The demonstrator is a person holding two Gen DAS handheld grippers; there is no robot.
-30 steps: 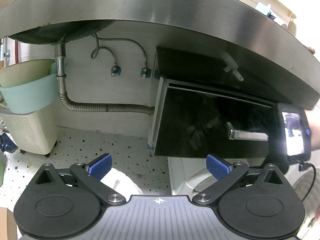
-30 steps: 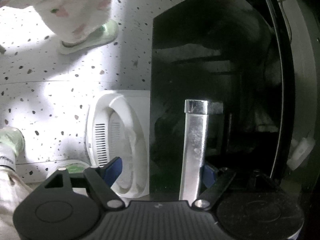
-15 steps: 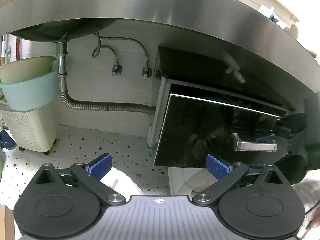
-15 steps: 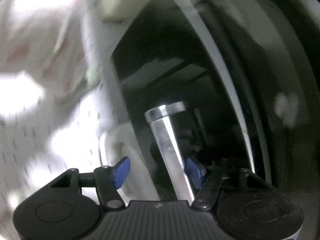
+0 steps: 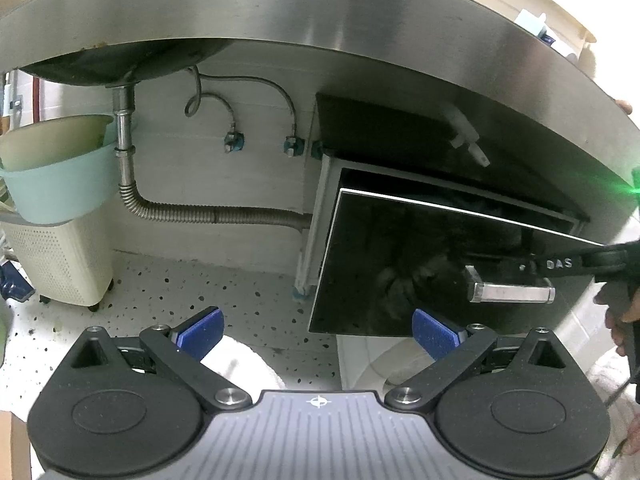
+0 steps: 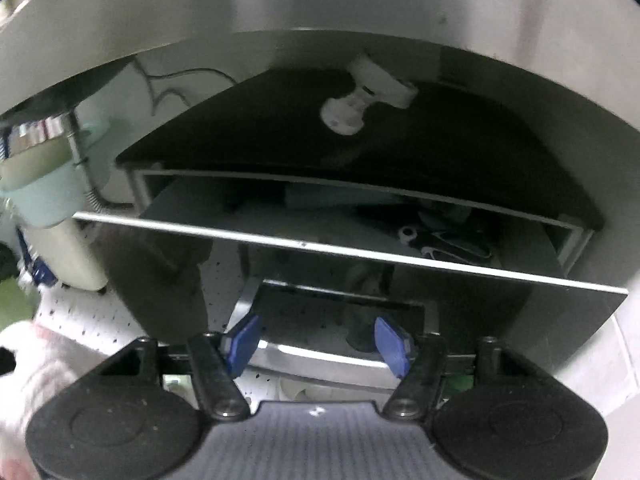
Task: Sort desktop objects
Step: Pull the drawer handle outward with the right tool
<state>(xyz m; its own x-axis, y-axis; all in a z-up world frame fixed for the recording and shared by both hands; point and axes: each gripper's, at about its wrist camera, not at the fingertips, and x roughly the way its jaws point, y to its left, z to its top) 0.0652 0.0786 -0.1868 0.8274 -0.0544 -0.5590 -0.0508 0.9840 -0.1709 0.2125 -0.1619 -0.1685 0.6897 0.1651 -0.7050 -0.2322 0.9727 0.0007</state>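
Right claw (image 6: 316,344) rolls upright, rises; jaws clamp on handle (image 5: 514,293) of glossy black drawer (image 5: 400,272), pulled partly out under desk (image 5: 320,12). Left claw (image 5: 316,326) apart, empty. Drawer stiff, glass-like front fragile; hold only by metal handle.

The left gripper (image 5: 316,332) has a black body with two broad rounded lobes, each bearing a shallow raised disc, and a grey ribbed plate between them marked with a small white crosshair. Black linkage bars run forward from silver round-head screws to two blue, finely textured pads (image 5: 434,332). The right gripper (image 6: 318,344) is of the same build: black lobes, grey ribbed centre plate, silver pivot screws, blue pads (image 6: 392,346). Seen from the left wrist, its black side carries pale lettering and a green light glows beside it.
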